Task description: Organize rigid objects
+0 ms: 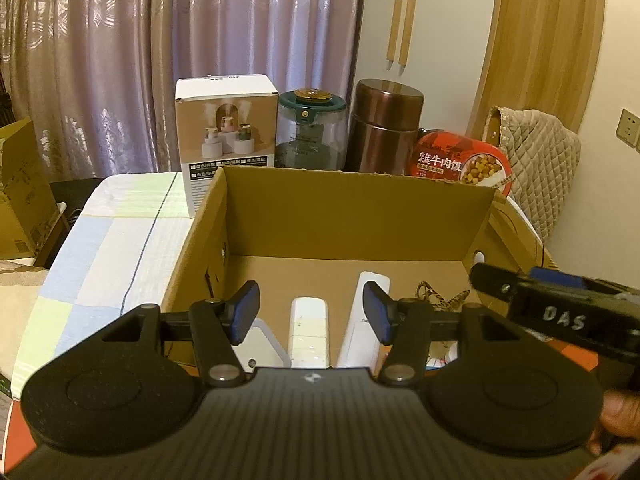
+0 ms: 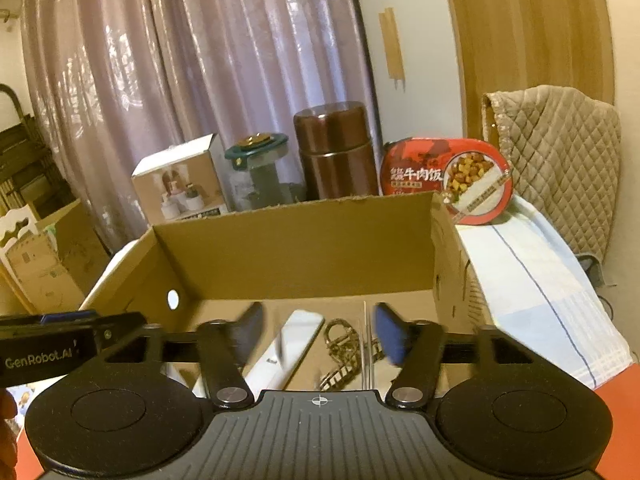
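1. A table (image 1: 120,216) covered with a pale checked cloth carries everything.
2. An open cardboard box (image 1: 352,216) sits on it.
3. Behind the box stand a white carton (image 1: 224,136), a glass jar (image 1: 312,128), a brown canister (image 1: 386,128) and a red food tub (image 1: 460,164).

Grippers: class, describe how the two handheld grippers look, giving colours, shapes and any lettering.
Both the left gripper and the right gripper are matt black, with a ribbed grey centre plate between two rounded lobes with circular insets, silver pivot screws and blue-padded fingers. Seen from the other camera, the right one bears white "DAS" lettering and the left one "GenRobot.AI".
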`<state>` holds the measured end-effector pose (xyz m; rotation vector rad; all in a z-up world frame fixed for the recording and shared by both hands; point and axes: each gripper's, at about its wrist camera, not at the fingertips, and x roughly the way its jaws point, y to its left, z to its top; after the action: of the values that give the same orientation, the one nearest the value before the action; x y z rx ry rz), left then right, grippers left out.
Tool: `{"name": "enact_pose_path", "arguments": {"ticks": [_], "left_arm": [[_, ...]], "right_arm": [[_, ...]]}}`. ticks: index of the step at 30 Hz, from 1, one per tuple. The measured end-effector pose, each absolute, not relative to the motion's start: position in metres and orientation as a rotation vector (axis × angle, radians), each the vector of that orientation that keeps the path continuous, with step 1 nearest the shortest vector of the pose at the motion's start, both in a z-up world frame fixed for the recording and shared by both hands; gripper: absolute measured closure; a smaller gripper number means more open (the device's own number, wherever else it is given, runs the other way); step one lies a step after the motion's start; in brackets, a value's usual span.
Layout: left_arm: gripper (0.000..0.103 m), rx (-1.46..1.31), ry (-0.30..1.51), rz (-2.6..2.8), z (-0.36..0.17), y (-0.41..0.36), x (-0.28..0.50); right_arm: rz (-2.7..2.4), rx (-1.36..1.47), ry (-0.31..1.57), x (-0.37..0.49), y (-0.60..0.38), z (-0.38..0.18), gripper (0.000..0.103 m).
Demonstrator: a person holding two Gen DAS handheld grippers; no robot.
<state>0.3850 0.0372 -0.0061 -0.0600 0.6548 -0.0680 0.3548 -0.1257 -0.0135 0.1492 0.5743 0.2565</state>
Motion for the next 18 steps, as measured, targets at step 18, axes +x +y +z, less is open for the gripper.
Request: {"name": "enact_pose_path", "arguments": {"ticks": [18], "left_arm": [[0.028,-0.062,0.626,-0.043,0.008,0.049,0.378]], "right_arm": [[0.210,0.122,0.527,0.349,-0.136,-0.005,0.026]]}}
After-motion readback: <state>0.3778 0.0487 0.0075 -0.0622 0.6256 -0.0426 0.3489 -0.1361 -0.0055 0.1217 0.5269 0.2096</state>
